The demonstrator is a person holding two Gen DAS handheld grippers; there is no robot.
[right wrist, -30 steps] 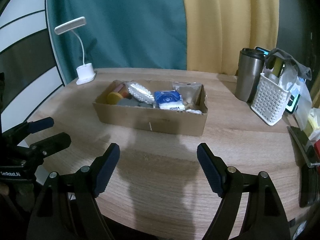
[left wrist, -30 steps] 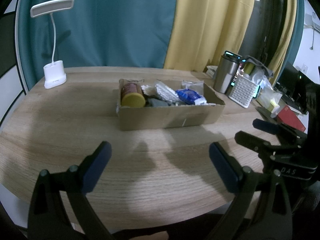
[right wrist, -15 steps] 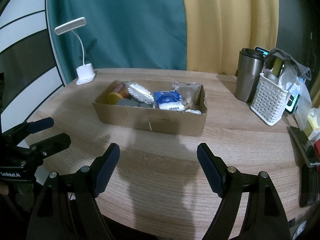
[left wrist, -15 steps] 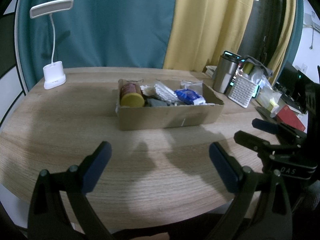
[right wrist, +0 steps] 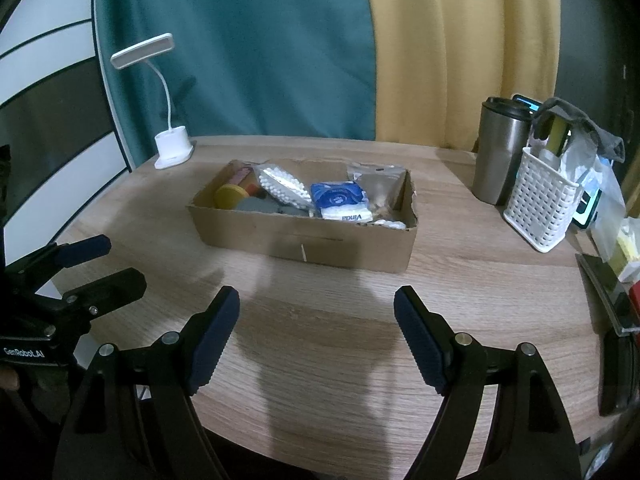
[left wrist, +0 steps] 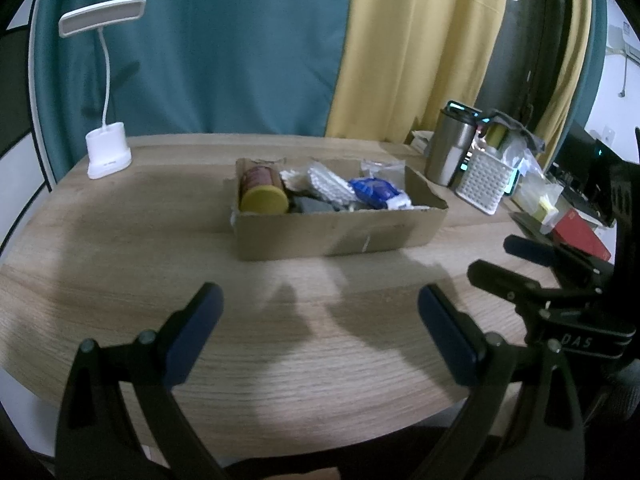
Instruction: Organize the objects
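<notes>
A: We are looking at one wooden desk (right wrist: 460, 300), the biggest thing here, and one cardboard box (right wrist: 320, 246) is sitting near its middle.

B: We are counting the box's load: one can with a yellow lid (left wrist: 262, 196) is lying at its left end, one packet of white cotton swabs (right wrist: 282, 184) is leaning next to it, one blue tissue pack (right wrist: 340, 200) is lying right of that, and one silver pouch (right wrist: 376, 184) is standing against the right wall. Something grey (left wrist: 314, 205) is lying low between them; we are not making out what.

A: Outside the box we are seeing one steel tumbler (right wrist: 500, 152) and one white perforated basket (right wrist: 538, 208) just beside it on the right, plus one white desk lamp (right wrist: 170, 148) at the far left.

B: And we are holding two grippers. The left gripper (left wrist: 320, 320) is hanging released over bare desk, nothing between its blue pads (left wrist: 192, 336).

A: The right gripper (right wrist: 316, 330) is likewise standing wide and empty, short of the box.
</notes>
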